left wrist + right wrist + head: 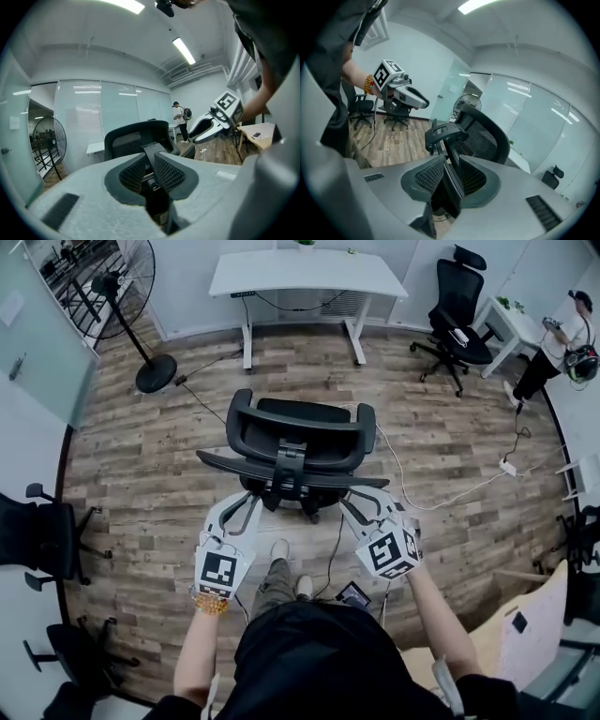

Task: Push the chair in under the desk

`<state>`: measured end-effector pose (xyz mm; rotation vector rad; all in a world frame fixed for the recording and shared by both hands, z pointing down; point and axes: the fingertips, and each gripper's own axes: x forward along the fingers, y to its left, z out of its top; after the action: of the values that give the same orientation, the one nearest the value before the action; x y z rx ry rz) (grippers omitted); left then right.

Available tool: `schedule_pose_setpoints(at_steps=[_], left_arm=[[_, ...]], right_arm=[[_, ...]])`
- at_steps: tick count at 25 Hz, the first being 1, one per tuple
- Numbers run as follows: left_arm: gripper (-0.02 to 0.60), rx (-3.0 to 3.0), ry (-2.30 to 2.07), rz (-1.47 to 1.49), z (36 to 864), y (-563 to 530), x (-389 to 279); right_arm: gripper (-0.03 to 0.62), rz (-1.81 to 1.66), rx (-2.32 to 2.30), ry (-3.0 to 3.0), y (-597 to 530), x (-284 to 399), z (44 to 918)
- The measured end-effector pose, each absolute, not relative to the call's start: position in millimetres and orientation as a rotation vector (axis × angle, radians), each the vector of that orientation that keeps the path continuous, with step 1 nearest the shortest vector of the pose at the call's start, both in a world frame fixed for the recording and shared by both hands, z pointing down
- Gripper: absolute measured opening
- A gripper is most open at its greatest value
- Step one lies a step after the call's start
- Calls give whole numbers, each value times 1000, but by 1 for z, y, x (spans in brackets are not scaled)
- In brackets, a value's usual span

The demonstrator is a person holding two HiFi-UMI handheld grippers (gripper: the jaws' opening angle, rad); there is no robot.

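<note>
Behind chair (295, 457): left hand-held gripper (151, 157), right hand-held gripper (450, 162) slightly open;
Chair handling: I judge it rolls easily; push stiff backrest (300, 416).

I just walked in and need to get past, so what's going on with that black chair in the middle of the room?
A person stands behind the black office chair, with the left gripper and right gripper close to its back. Both have their jaws slightly apart, gripping nothing. The chair stands on the wooden floor, well short of the white desk ahead, so it isn't pushed in yet.
</note>
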<state>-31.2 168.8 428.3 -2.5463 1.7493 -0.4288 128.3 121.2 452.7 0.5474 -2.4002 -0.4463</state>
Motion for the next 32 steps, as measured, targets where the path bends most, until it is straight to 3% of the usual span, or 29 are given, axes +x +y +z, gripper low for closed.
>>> schedule_pose_setpoints(at_steps=[8, 10, 13, 19, 24, 26, 29, 32], left_arm=[[128, -2553, 1429, -875, 465, 124, -52], [140, -2529, 1319, -999, 480, 117, -55], [217, -2519, 1178, -1162, 504, 112, -59], [267, -2394, 869, -1466, 552, 106, -74], [270, -2418, 695, -1530, 574, 101, -81], [219, -2413, 659, -1528, 574, 94, -84], [185, -2398, 551, -1552, 575, 93, -87], [164, -2352, 408, -1639, 582, 95, -94]], right_arm=[[137, -439, 295, -2184, 100, 138, 510], [171, -442, 244, -2129, 101, 141, 525], [198, -478, 211, -2056, 96, 142, 535], [206, -537, 120, -1910, 87, 140, 562], [202, -503, 53, -1864, 84, 135, 582], [204, -480, 41, -1860, 81, 131, 589], [119, -466, 52, -1866, 77, 124, 591], [114, -457, 76, -1868, 76, 120, 591]])
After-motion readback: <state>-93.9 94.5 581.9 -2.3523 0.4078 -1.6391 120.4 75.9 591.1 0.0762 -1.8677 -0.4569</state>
